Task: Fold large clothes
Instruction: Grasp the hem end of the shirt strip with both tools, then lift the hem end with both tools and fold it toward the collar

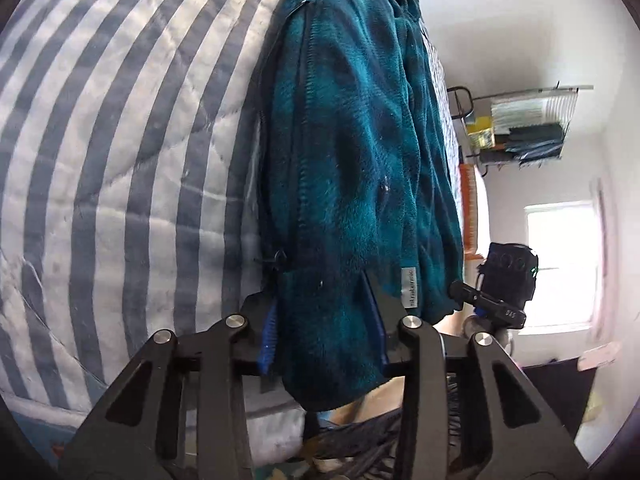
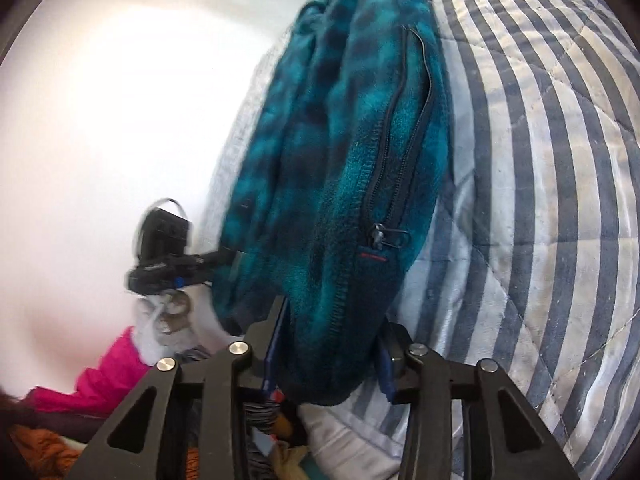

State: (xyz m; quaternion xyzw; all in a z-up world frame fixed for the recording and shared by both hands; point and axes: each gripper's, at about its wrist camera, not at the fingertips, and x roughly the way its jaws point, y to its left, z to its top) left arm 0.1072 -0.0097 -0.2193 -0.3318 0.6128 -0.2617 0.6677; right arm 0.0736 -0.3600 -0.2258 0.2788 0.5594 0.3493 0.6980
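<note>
White walls close off the room behind the bed, with a bright window (image 1: pixel 562 264) and a wire shelf (image 1: pixel 532 124) of stacked things in the left wrist view. Across the bed lies a quilt (image 1: pixel 120 152) in blue and white stripes, filling most of both views. On it, along the bed's edge, rests the teal fleece jacket (image 1: pixel 352 152), bunched lengthwise, its dark zipper (image 2: pixel 400 152) running down the side that faces the right wrist camera and a small white label (image 1: pixel 409 286) near the hem in the other. A heap of clothes, pink (image 2: pixel 108 376) and orange among them, sits below the bed in the right wrist view.

The left gripper (image 1: pixel 324 324) has the jacket's lower end between its jaws, the blue pads pressing into the fleece on both sides. The right gripper (image 2: pixel 332 356) is clamped likewise on the other corner of the hem, just below the zipper pull (image 2: pixel 380 236). Each gripper shows small and blurred in the other's view.
</note>
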